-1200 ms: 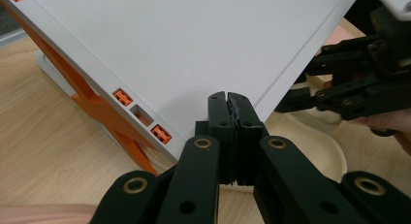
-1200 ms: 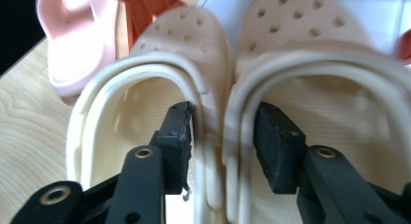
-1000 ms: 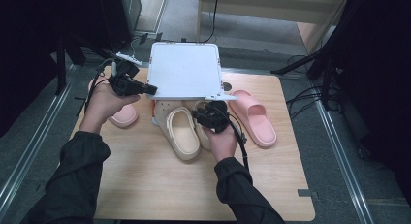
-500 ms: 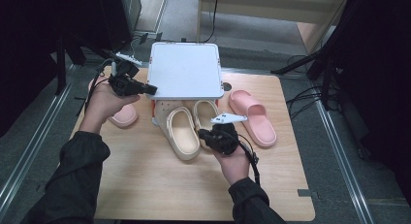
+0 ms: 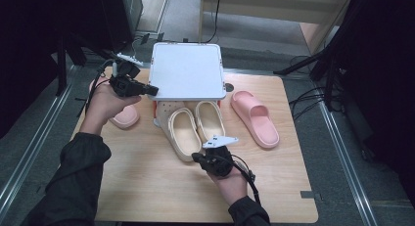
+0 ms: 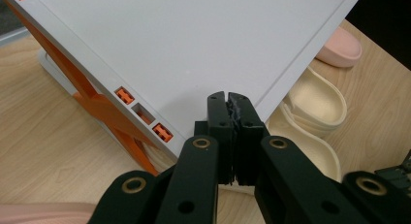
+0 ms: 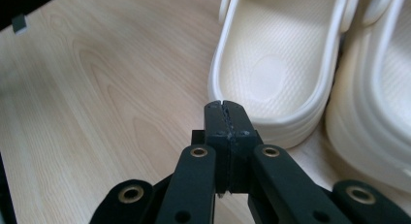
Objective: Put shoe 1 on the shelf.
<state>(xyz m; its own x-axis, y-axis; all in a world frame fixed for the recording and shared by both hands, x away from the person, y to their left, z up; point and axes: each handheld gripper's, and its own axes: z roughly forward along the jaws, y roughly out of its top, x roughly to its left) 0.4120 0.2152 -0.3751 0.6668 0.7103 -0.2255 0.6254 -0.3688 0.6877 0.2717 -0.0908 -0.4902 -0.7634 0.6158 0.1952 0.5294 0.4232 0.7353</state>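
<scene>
Now that the right hand-held gripper has drawn back from the cream clogs onto bare tabletop, clenched and empty, the left hand-held gripper, also clenched, stays at the white tray's edge.

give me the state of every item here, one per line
left tongs: shut, empty, at the white rack's edge
right tongs: shut, empty, at a cream clog's heel
white rack: standing on orange legs
cream clogs: side by side, toes under rack
pink slides: apart, either side of rack
</scene>
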